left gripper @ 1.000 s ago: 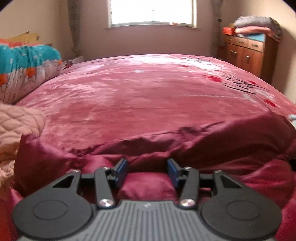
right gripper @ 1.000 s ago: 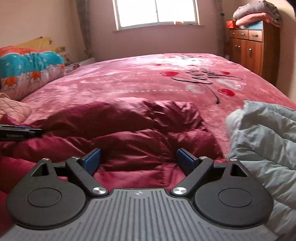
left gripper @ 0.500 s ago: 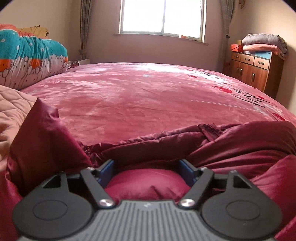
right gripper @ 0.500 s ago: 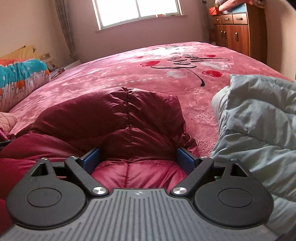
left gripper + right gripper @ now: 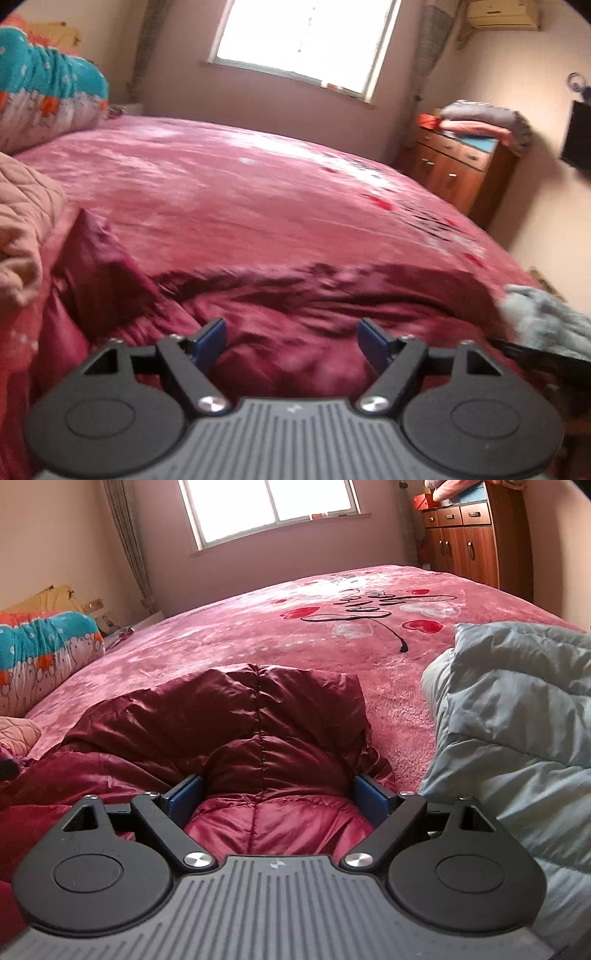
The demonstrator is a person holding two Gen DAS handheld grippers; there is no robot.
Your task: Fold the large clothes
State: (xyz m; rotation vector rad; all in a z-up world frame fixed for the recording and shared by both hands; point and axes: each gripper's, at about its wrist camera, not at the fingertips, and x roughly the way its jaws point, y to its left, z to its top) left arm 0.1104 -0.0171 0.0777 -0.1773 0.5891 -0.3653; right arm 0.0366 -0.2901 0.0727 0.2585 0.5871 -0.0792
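A dark red puffer jacket [image 5: 314,295] lies crumpled across the near edge of the bed, one corner standing up at the left. My left gripper [image 5: 291,339] hangs just over its middle with the jaws wide and open; fabric lies below them and the pads do not press on it. In the right wrist view the jacket's stitched hood end [image 5: 240,709] bulges up between the blue pads of my right gripper [image 5: 277,794]. That gripper is open wide and low over the cloth.
A pink plush blanket [image 5: 295,638] covers the bed. A grey-blue puffer garment [image 5: 517,720] lies right of the jacket, a peach quilted one [image 5: 26,214] on the left. A rolled teal quilt [image 5: 44,96] sits far left, a wooden cabinet [image 5: 458,173] right.
My left gripper's jaws have spread from a narrow gap to wide, letting go of a fold of the red jacket, and its view has swung right. The right gripper has tilted and stays over the hood.
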